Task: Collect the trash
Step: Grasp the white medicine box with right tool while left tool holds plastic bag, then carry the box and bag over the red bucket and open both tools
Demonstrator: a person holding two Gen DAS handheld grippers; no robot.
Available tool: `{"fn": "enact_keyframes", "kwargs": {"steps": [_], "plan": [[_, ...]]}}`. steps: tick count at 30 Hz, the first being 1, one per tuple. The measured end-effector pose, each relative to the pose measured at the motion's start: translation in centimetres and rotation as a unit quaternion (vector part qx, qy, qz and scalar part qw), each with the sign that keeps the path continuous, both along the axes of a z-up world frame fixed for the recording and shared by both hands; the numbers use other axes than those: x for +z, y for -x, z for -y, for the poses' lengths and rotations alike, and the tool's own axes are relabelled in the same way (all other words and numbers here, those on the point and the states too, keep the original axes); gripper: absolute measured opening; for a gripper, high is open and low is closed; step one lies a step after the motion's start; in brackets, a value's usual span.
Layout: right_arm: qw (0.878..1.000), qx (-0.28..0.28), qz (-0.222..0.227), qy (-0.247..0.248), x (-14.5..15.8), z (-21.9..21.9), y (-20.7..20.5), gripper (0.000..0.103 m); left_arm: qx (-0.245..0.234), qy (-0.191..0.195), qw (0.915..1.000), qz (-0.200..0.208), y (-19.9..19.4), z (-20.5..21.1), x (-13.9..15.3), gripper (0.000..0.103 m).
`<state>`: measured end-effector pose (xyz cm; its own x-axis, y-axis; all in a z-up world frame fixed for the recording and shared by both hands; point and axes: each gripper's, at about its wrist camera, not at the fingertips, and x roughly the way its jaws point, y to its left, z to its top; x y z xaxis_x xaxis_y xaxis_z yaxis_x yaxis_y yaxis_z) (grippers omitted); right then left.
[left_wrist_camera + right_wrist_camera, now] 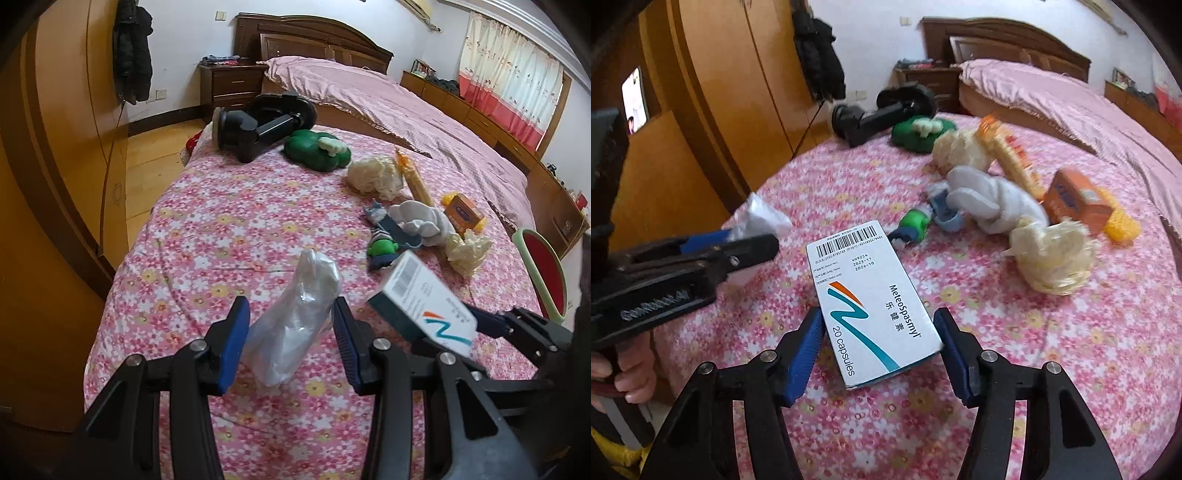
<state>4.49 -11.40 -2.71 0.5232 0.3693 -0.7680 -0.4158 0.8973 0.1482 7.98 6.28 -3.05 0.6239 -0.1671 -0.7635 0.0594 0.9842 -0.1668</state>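
A crumpled clear plastic bag (295, 317) stands up between the blue pads of my left gripper (290, 339), which is shut on it above the flowered sheet (229, 229). From the right wrist the left gripper (738, 236) shows at the left with the bag (764, 218). My right gripper (879, 350) has both pads against the sides of a white and teal medicine box (875, 302). The box (424, 306) looks tilted, with the right gripper (491, 321) behind it. Crumpled tissue wads (1052, 254) (960, 151) lie further back.
A white glove (993, 206), an orange box (1078, 203), a yellow snack wrapper (1012, 158), a small green toy (916, 221), a green plush (316, 147) and a black device (258, 125) lie on the sheet. A wooden wardrobe (55, 184) stands at the left, a pink-covered bed (406, 103) behind.
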Motion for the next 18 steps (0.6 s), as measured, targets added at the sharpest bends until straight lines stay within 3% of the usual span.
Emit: {"fn": "enact_keyframes", "kwargs": {"steps": [13,18], "plan": [[0.996,-0.076,0.044,-0.031,4.1,6.0,2.2,0.062,-0.041,-0.006,0.9989,0.020,-0.6,4.7,1.9,0.046],[0.991,-0.116,0.067,-0.021,4.9,8.5,2.9,0.062,-0.060,-0.016,0.9977,0.027,-1.0,6.9,2.5,0.046]]}}
